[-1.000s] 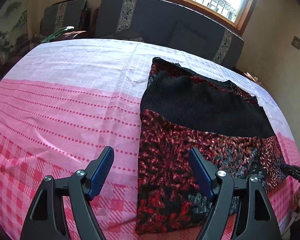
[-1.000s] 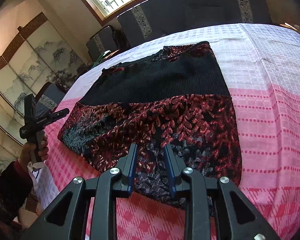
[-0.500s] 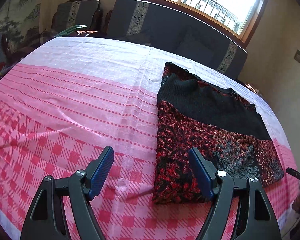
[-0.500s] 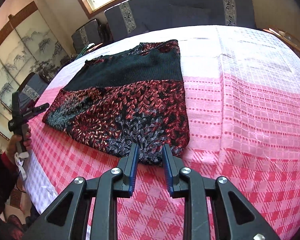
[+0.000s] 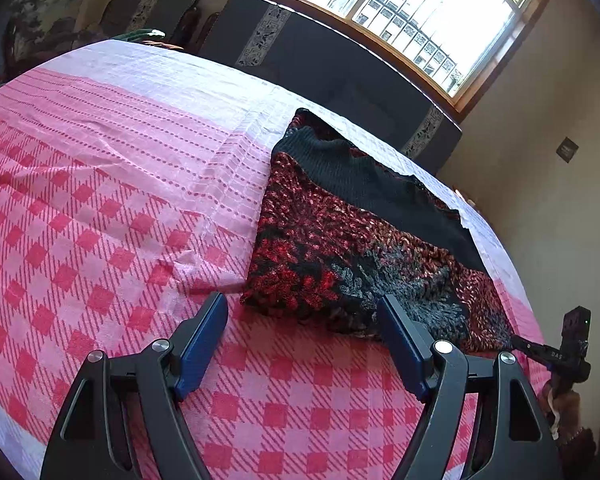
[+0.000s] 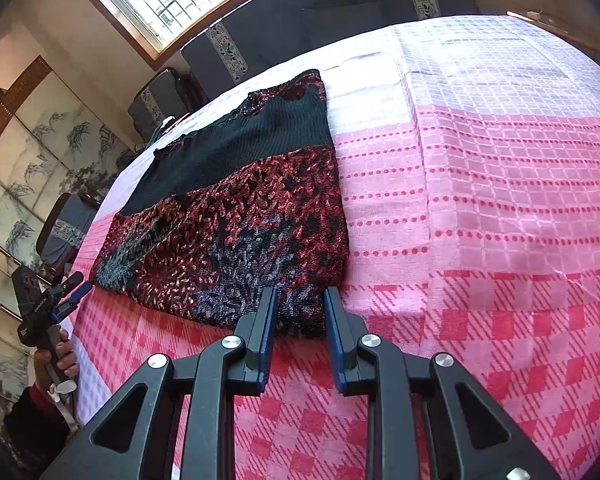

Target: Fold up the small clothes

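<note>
- The folded garment [image 5: 352, 248], red-and-black knit with a plain black band at its far side, lies flat on the counter [image 5: 100, 208], which is covered in a pink checked cloth.
- The left gripper [image 5: 302, 312] hovers with its jaws spread wide, just short of the garment's near edge, holding nothing.
- The right gripper [image 6: 299, 300] has its jaws narrowly parted and empty, tips at the garment's near corner.
- A dark sofa [image 5: 324, 64] stands under the window [image 5: 384, 4].

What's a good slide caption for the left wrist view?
Open left tongs hover at the near edge of a folded red-and-black knit garment on a pink checked tablecloth.
</note>
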`<control>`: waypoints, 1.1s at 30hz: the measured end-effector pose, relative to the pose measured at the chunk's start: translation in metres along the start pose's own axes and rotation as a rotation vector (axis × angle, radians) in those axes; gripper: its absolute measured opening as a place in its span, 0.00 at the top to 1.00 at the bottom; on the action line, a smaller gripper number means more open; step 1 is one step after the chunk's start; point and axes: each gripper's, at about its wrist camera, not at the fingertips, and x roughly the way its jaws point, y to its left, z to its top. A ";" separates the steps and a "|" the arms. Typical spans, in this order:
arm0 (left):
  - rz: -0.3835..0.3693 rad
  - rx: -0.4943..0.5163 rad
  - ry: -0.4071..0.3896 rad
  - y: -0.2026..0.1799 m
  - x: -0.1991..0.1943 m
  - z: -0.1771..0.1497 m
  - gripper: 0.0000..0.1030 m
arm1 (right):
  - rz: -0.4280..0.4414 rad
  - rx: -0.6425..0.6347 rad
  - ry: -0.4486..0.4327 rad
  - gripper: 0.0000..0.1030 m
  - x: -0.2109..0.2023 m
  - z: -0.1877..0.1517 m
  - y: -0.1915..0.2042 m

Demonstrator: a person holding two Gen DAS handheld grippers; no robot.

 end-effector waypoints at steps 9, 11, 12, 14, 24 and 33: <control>-0.059 -0.055 -0.012 0.011 -0.003 0.000 0.25 | -0.153 -0.131 0.035 0.95 -0.008 0.001 0.008; -0.059 -0.055 -0.012 0.012 -0.003 0.000 0.25 | -0.174 -0.168 0.042 0.95 -0.004 0.002 0.011; -0.057 -0.054 -0.012 0.012 -0.003 0.000 0.25 | -0.192 -0.169 0.041 0.94 -0.004 0.004 0.012; -0.058 -0.056 -0.012 0.013 -0.003 0.000 0.25 | -0.207 -0.149 0.022 0.86 -0.008 0.008 0.013; -0.099 -0.121 -0.047 0.026 -0.011 -0.002 0.25 | 0.097 -0.312 -0.096 0.82 -0.014 -0.007 0.148; -0.085 -0.120 -0.042 0.026 -0.012 -0.001 0.25 | 0.071 -0.368 0.068 0.89 0.103 -0.003 0.219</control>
